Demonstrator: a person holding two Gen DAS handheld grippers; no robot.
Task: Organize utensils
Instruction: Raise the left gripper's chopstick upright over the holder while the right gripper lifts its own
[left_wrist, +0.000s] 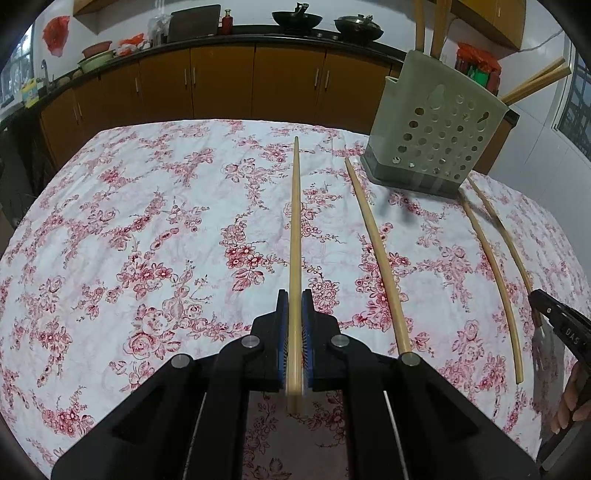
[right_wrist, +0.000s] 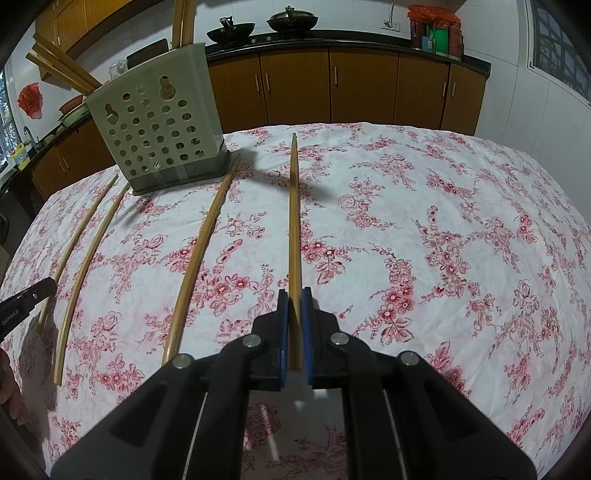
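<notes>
My left gripper (left_wrist: 294, 299) is shut on a wooden chopstick (left_wrist: 295, 236) that points forward over the floral tablecloth. My right gripper (right_wrist: 294, 297) is shut on another wooden chopstick (right_wrist: 294, 221), also pointing forward. A pale green perforated utensil holder (left_wrist: 432, 125) stands at the far right in the left wrist view, and it shows at the far left in the right wrist view (right_wrist: 159, 114); several chopsticks stick out of its top. Three loose chopsticks (left_wrist: 380, 254) lie on the cloth near the holder; they also show in the right wrist view (right_wrist: 199, 254).
The table carries a white cloth with red flowers (left_wrist: 147, 221). Behind it runs a kitchen counter with brown cabinets (left_wrist: 221, 85), woks (left_wrist: 295, 18) and bowls. A window (right_wrist: 557, 40) is at the right wall. The other gripper's tip shows at each view's edge (left_wrist: 554, 321).
</notes>
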